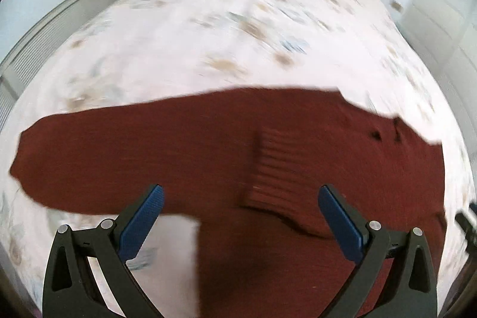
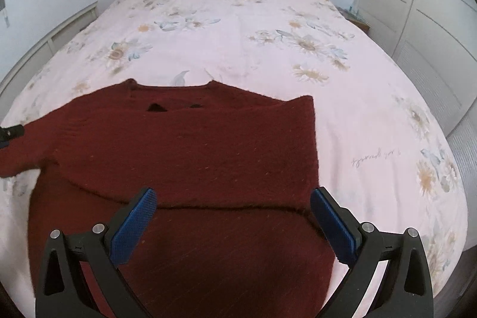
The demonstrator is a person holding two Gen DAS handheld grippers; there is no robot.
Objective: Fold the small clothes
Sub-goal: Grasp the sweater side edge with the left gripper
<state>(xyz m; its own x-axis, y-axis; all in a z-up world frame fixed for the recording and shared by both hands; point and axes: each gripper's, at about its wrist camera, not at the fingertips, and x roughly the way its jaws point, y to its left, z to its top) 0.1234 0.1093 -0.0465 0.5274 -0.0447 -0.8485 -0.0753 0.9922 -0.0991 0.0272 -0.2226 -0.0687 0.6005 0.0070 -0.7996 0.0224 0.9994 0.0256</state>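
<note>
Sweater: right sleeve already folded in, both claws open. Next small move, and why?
Probably bring the left claw to the left sleeve and grip near its cuff. That sleeve lies stretched out flat on the bedspread, while the right sleeve is folded across the sweater. Both the left claw and the right claw are open and hold nothing.

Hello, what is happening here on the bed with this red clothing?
A person holding a two-finger gripper in each hand is folding a dark red knitted sweater that lies on a floral bedspread. In the right wrist view one sleeve is already folded across the body, while the other sleeve lies stretched out to the side. The left gripper and the right gripper are both open above the sweater, holding nothing.
</note>
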